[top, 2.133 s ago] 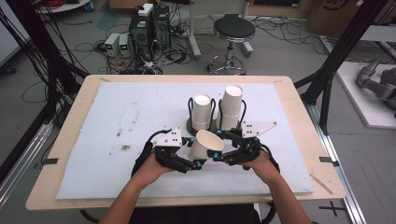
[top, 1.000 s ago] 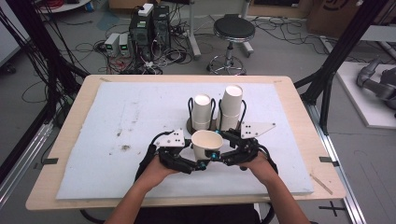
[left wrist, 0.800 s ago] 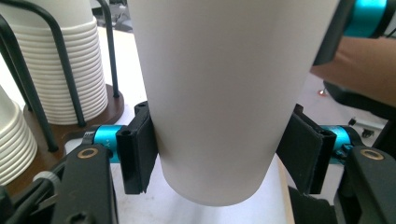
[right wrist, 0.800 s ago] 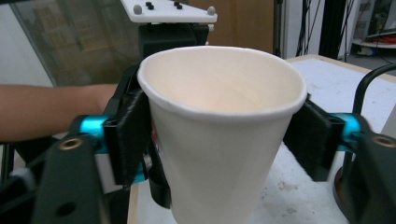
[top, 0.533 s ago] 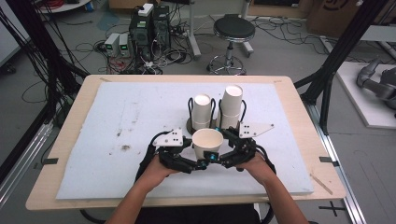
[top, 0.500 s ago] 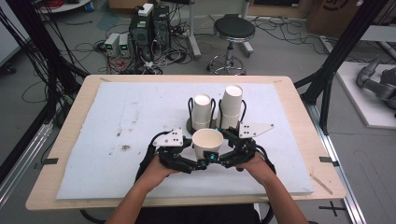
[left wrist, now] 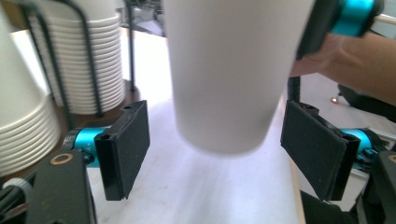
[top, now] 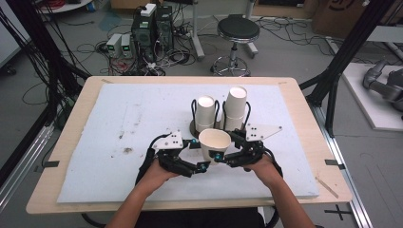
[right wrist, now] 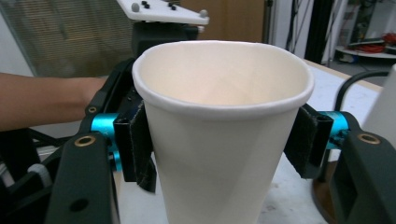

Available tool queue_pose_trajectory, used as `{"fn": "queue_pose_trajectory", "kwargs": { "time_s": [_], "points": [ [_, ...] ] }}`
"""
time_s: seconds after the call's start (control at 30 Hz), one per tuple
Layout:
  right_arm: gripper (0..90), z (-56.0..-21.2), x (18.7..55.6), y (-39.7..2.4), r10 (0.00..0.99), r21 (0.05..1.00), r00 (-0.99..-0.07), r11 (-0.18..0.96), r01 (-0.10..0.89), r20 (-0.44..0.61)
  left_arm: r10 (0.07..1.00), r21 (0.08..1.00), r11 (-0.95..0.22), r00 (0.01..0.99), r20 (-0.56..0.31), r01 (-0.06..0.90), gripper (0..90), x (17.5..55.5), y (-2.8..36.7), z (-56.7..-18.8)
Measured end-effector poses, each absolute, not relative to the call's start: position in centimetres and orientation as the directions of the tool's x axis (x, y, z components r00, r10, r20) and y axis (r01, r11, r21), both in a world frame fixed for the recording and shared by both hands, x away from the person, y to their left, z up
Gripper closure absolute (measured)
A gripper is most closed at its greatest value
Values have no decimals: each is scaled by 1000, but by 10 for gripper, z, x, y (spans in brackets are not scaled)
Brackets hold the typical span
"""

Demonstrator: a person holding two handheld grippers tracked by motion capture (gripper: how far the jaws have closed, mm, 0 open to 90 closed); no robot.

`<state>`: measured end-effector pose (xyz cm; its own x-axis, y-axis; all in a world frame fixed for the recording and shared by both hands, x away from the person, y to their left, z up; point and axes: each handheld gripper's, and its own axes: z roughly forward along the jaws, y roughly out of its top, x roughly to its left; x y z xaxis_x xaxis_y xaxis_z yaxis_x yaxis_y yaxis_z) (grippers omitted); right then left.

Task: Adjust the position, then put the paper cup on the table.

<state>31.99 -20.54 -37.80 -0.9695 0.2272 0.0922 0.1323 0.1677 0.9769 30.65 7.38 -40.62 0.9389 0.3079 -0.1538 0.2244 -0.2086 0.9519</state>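
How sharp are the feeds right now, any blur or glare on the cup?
Left gripper view: the cup is close and soft, its bottom edge smeared, while the left tongs pads look sharp. Right gripper view: the cup's rim is crisp, the background hazy. High view: even light, no glare, slightly grainy; the cup stacks are clear.

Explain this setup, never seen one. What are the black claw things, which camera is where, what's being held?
A person holds a handheld two-jaw gripper in each hand. One camera looks down from above; one rides on each gripper, looking along its jaws. On the white mat stands a wire rack with two stacks of paper cups. The right gripper clamps one loose paper cup upright by its sides. The left gripper has just been opening: its pads stand clear of the cup's base, no longer gripping.
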Motion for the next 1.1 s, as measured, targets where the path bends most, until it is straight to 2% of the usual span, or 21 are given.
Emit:
{"fn": "queue_pose_trajectory", "kwargs": {
  "time_s": [0.2,0.4,0.73,1.1],
  "points": [
    [357,-378,321,-208,254,974,-964,185,129,79,392,954,-184,908,-150,237,233,305,98,-404],
    [356,-378,323,-206,260,974,-963,188,127,75,435,956,-159,887,-155,246,231,305,119,-403],
    [353,-378,319,-208,266,968,-962,214,127,67,470,958,-135,868,-162,252,220,305,133,-406],
    [349,-378,322,-220,322,968,-946,220,122,46,499,960,-134,854,-148,245,220,310,148,-409]
  ]
}}
